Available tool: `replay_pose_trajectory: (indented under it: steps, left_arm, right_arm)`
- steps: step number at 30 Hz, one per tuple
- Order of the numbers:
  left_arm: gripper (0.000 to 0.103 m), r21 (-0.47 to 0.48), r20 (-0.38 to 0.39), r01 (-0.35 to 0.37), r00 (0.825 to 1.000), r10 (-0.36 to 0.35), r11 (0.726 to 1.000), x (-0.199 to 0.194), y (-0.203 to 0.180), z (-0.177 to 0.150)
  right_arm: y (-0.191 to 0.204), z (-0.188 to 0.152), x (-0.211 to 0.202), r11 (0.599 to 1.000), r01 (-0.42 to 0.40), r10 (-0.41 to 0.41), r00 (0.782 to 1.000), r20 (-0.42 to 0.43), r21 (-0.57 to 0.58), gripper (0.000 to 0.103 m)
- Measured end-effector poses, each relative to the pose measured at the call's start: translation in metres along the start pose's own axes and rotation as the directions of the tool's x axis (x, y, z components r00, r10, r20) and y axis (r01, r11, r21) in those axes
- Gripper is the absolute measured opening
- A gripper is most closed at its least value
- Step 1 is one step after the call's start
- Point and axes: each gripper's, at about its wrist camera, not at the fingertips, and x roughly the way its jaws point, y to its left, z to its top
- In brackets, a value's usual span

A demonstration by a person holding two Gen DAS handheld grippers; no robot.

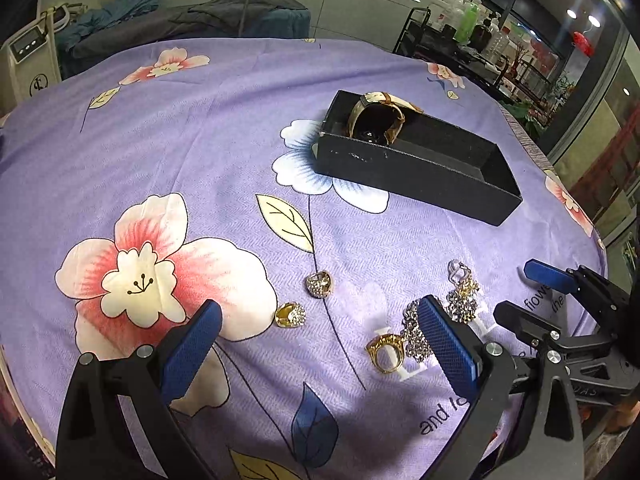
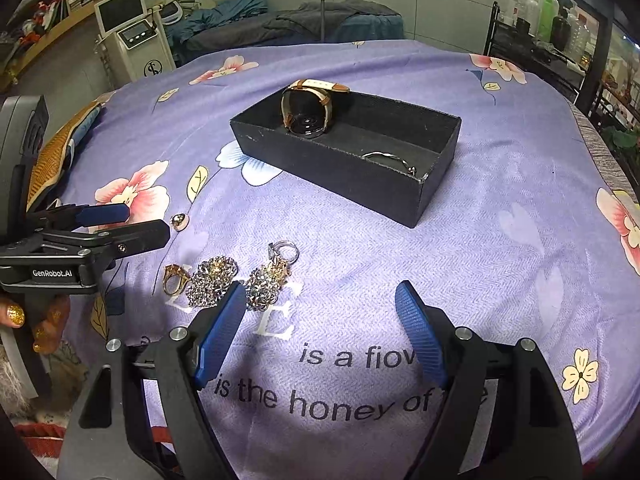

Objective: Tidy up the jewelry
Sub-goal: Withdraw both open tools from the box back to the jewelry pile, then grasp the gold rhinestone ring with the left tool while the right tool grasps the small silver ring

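Note:
A black open box [image 1: 420, 164] [image 2: 352, 168] lies on the purple floral cloth, holding a watch [image 1: 376, 116] [image 2: 308, 108] and a thin silver bracelet [image 2: 390, 159]. Loose on the cloth near me are a gold ring [image 1: 386, 352] [image 2: 175, 278], two sparkly cluster earrings [image 2: 214, 276] [image 2: 266, 284], a silver ring [image 1: 459, 271] [image 2: 285, 250] and two small stud pieces [image 1: 319, 283] [image 1: 290, 314]. My left gripper [image 1: 320, 328] is open and empty above the studs. My right gripper [image 2: 322, 312] is open and empty just right of the earrings.
The right gripper shows at the right edge of the left wrist view [image 1: 560, 300]; the left gripper shows at the left of the right wrist view [image 2: 100, 232]. A white machine [image 2: 128, 28], a bed with blankets [image 2: 280, 20] and a shelf of bottles [image 2: 548, 12] stand beyond the table.

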Motion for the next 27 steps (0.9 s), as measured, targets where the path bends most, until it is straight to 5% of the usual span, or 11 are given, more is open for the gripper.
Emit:
replay_pose_trajectory:
  steps: [7, 18, 27]
  left_arm:
    - [0.079, -0.036, -0.006, -0.021, 1.0, 0.021, 0.999, 0.004, 0.009, -0.002]
    - [0.047, -0.02, -0.037, -0.064, 0.997, 0.063, 0.998, 0.014, 0.014, -0.004]
    - [0.034, 0.017, -0.033, -0.096, 0.995, 0.096, 0.995, 0.019, 0.008, -0.006]
  right_arm:
    - [0.003, 0.008, 0.002, 1.0, -0.018, 0.018, 1.0, 0.013, 0.0, 0.075]
    - [0.021, 0.031, 0.027, 0.999, -0.042, 0.042, 0.999, -0.015, 0.003, 0.049]
    - [0.025, 0.03, 0.045, 1.0, 0.028, -0.028, 0.999, -0.045, -0.006, 0.029]
